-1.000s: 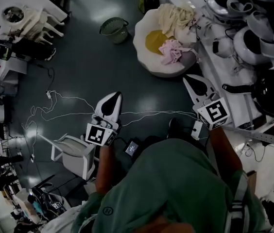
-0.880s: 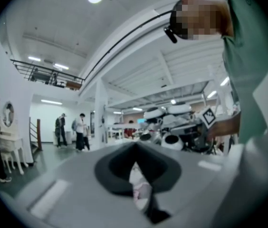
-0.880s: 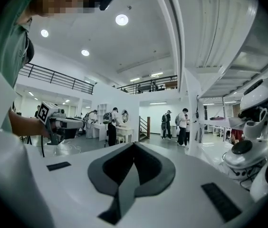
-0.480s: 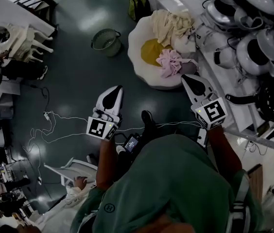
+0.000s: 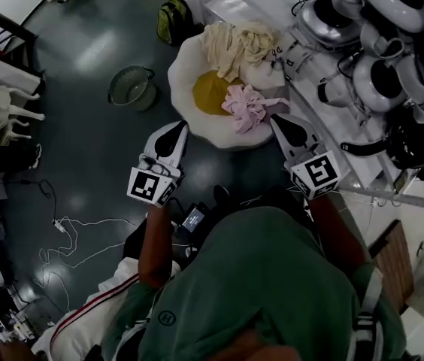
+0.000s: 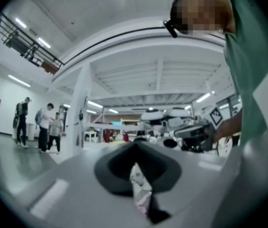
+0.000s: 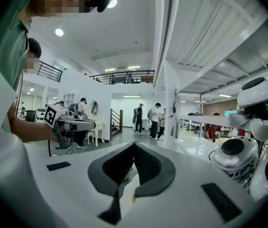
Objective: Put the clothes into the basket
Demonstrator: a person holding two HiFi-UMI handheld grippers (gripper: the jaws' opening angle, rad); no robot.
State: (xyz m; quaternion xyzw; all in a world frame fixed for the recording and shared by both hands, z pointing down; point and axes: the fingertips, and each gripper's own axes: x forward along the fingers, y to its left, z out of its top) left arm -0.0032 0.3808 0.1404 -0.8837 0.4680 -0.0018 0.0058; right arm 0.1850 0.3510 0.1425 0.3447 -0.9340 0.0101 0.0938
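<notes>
Both sets of jaws are pressed together with nothing between them. The left gripper [image 5: 175, 131] and right gripper [image 5: 282, 123] are held level, tips pointing ahead towards the white cushion [image 5: 183, 89]. The pink garment [image 5: 246, 104] lies on that cushion, below fingertip height; it sits between the two tips, just ahead and to the left of the right gripper's, so I judge the right hand the nearer one. The garment is a bunched heap, so its heading is hard to call; one strip trails off to the right, which puts its long axis roughly crosswise to both jaws. A cream garment [image 5: 234, 42] sprawls farther ahead, also lying crosswise. The green basket [image 5: 119, 96] stands on the floor ahead and to the left of the left tips, well apart from the clothes; a carry would run leftward across the cushion.
</notes>
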